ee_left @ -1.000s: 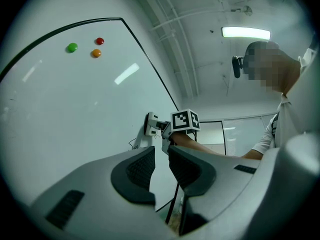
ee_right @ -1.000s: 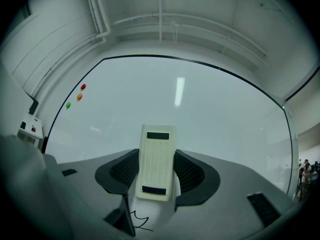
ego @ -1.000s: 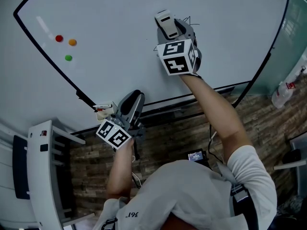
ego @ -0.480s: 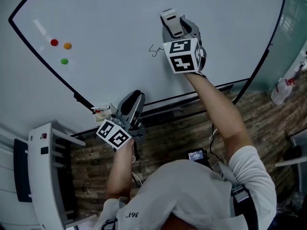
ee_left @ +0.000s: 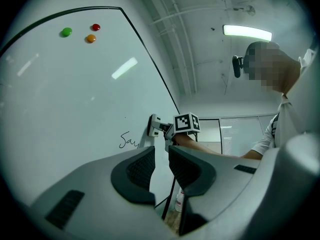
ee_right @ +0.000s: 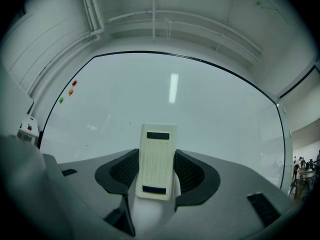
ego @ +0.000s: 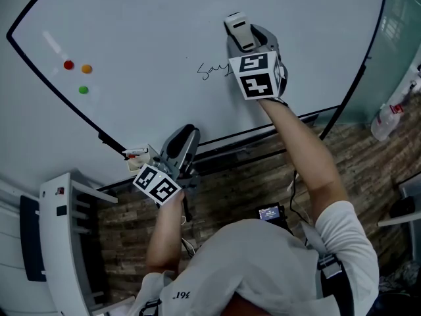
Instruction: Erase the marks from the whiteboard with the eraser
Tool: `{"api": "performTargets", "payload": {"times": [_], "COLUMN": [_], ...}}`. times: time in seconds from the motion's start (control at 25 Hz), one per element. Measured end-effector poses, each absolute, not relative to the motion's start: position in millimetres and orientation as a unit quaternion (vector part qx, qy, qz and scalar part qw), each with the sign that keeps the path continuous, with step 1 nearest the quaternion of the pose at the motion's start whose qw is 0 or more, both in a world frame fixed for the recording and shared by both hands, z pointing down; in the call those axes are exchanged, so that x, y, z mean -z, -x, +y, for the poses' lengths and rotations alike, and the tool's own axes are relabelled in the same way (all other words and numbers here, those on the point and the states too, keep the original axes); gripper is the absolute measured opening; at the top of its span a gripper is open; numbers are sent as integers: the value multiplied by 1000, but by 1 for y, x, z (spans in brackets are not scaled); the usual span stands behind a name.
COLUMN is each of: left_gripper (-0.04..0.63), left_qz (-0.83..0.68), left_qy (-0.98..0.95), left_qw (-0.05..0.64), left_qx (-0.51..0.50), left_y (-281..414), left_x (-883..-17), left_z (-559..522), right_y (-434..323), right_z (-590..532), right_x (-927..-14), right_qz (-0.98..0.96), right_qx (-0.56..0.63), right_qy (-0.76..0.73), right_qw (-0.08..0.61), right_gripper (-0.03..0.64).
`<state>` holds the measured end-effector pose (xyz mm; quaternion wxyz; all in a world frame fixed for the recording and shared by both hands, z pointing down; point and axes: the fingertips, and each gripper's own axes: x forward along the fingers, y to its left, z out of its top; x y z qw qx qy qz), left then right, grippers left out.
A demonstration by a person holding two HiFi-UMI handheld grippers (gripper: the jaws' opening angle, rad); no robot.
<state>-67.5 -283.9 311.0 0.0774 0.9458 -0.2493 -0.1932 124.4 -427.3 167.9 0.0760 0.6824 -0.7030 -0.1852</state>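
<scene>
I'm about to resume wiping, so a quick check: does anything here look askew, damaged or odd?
Nothing stands out. The eraser sits straight between the right gripper's jaws, up at the whiteboard. The only mark is a scribble just left of it, not yet wiped. Nothing looks damaged or spilled.

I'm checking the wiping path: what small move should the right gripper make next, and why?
Probably slide the right gripper left and slightly down the board: its jaws are shut on the eraser, which rests against the whiteboard just up and right of the handwritten mark, not yet wiped.
</scene>
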Motion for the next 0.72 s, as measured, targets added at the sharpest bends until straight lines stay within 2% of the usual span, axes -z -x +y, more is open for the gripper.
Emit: {"api": "performTargets", "payload": {"times": [0.72], "left_gripper": [77], "left_qz": [-248], "left_qy": [-946], "left_qw": [77], "left_qx": [192], "left_y": [55], "left_x": [-313], "left_z": [-290], "right_y": [-157], "right_z": [-430], "right_x": [-174], "right_qz": [-702], "right_qx": [175], "right_qy": [-686], "right_qw": [76], "right_gripper": [241]}}
